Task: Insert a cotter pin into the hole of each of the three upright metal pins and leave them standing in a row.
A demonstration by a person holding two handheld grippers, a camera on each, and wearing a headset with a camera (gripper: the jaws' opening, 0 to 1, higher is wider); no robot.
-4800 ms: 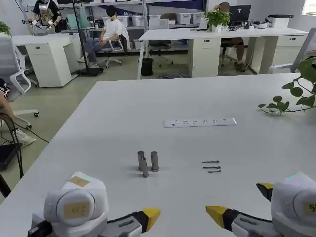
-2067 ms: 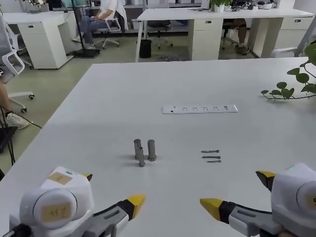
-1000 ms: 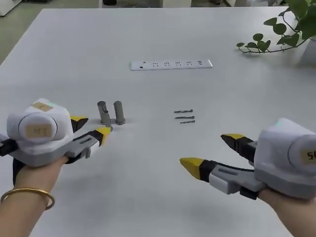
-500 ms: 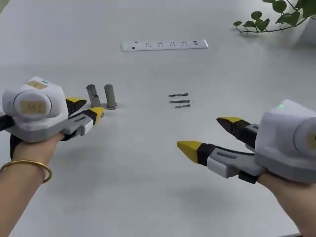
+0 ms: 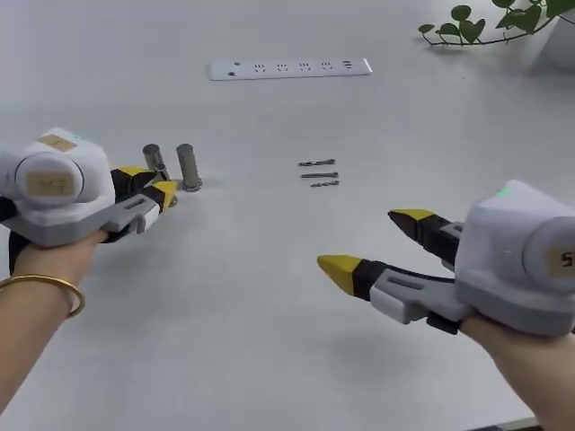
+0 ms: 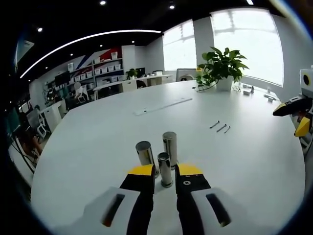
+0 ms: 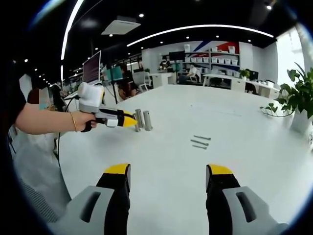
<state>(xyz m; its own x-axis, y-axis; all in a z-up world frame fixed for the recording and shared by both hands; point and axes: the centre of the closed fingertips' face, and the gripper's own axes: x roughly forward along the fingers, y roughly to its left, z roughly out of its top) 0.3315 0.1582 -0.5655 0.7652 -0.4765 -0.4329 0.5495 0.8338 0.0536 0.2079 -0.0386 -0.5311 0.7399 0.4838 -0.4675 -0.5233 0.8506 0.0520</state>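
You have none of the task done yet, as far as these views show. The three cotter pins (image 5: 319, 173) lie loose and side by side on the table (image 5: 269, 359), well apart from the three metal pins (image 5: 188, 167). Those stand upright in a tight cluster rather than a row, and I can make out nothing through any of their holes. All three insertions and the lining-up are left to do. Your left gripper (image 6: 165, 171) is at the cluster, low over the table, with its jaws narrowed to a slot little wider than one pin. In the left gripper view the nearest pin (image 6: 164, 169) stands in that slot between the yellow fingertips (image 6: 142, 171). A thin sliver of gap shows on each side of it, so I judge it bracketed but not yet clamped. The other two pins stand just behind it, close together, one slightly to the left and one straight ahead. Your right gripper (image 5: 373, 241) hovers over bare table nearer to you, jaws spread wide and holding nothing. In the right gripper view the cotter pins lie ahead of it, beyond the tips and well clear of them. The step in hand looks like taking the front pin out of the cluster. When you close on it, do so gently, since the neighbours stand close enough to be knocked. The power strip (image 5: 289, 68) and the plant (image 5: 485, 22) sit at the far side, out of your way.
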